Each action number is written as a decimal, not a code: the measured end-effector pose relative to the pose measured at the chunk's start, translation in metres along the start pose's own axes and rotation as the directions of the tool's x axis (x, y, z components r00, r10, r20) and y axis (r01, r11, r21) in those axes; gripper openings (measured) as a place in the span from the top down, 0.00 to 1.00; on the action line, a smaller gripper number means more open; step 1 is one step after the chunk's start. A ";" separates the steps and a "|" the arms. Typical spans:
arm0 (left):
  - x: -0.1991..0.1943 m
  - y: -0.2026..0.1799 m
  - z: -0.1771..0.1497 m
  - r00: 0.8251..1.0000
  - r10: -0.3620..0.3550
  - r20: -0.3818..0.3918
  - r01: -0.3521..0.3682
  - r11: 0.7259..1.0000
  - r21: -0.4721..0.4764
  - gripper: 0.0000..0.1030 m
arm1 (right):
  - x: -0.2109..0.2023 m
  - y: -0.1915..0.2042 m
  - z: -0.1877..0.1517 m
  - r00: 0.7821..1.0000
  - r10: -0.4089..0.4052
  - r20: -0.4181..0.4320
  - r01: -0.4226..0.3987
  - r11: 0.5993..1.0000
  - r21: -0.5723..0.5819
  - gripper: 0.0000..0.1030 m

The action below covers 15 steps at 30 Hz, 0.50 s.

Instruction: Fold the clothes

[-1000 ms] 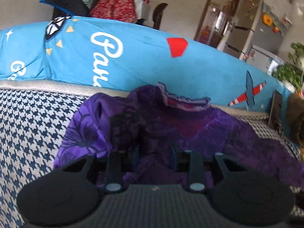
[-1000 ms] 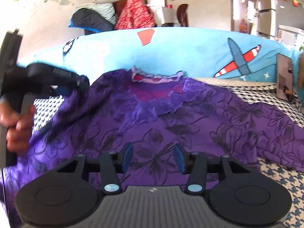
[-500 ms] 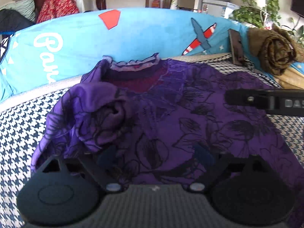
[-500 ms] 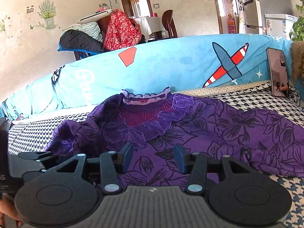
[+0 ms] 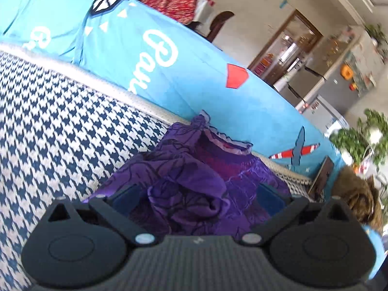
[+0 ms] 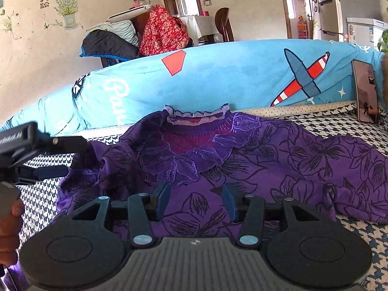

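Step in hand: sleeve fold on the purple floral blouse [image 6: 242,160], which lies face up on the houndstooth sofa seat [image 5: 60,121], frilled collar [image 6: 196,116] toward the blue printed backrest cover [image 6: 230,77].

Left claw [image 5: 197,197]: jaws opening, about as wide as they go, nothing pinched. The bunched left sleeve [image 5: 189,189] sits loose between and just ahead of the blue pads [image 5: 125,197], not pressed by either. Reads as a release: the sleeve is dropped inward over the blouse's shoulder area. In the right wrist view the same claw [image 6: 52,157] shows at the left edge, fingers beside the sleeve bunch, with the person's hand [image 6: 9,220] on its grip.

Right claw [image 6: 196,200]: jaws partly apart, held over the blouse's chest panel just below the lace flower trim [image 6: 191,167]. Fabric shows through the gap, but no fold is pinched between the pads; I judge it empty and hovering.

The other sleeve [image 6: 351,169] is spread flat, far to the right of the right claw, running out toward the phone [image 6: 366,92] propped against the backrest.

Next move, my guess: the dropped sleeve is lumpy, so the left claw needs to clear it or flatten it. Then the right claw must travel right, pinch the spread sleeve near its cuff, and carry it in across the chest. Needs a shallow pinch that takes the top layer only.
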<state>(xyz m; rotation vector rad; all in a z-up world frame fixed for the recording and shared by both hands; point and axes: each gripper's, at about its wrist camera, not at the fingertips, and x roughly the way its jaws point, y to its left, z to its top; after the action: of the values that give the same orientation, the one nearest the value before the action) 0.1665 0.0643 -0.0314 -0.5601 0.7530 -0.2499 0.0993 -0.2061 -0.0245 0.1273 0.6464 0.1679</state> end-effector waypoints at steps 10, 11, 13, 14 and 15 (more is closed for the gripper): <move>0.041 0.008 0.007 0.999 0.045 0.006 -0.042 0.971 -0.233 0.00 | 0.002 0.003 -0.006 1.000 0.008 -0.022 -0.009 1.000 -0.021 0.54; 0.042 0.004 0.007 0.998 0.064 0.011 -0.059 0.971 -0.231 0.00 | 0.002 0.003 -0.006 1.000 0.008 -0.023 -0.009 1.000 -0.021 0.54; 0.045 -0.001 0.006 0.992 0.122 0.037 -0.112 0.971 -0.210 0.00 | 0.002 0.002 -0.007 1.000 0.009 -0.026 -0.010 1.000 -0.020 0.54; 0.046 -0.004 0.006 0.987 0.152 0.050 -0.139 0.970 -0.200 0.02 | 0.002 0.002 -0.007 1.000 0.010 -0.026 -0.011 1.000 -0.020 0.54; 0.045 -0.007 0.005 0.983 0.172 0.069 -0.157 0.970 -0.185 0.09 | 0.002 0.002 -0.007 1.000 0.011 -0.025 -0.012 1.000 -0.021 0.54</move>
<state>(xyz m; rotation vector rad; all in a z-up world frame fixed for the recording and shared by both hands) 0.2024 0.0425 -0.0506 -0.6700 0.7397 -0.0040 0.0962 -0.2031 -0.0308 0.1091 0.6691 0.1875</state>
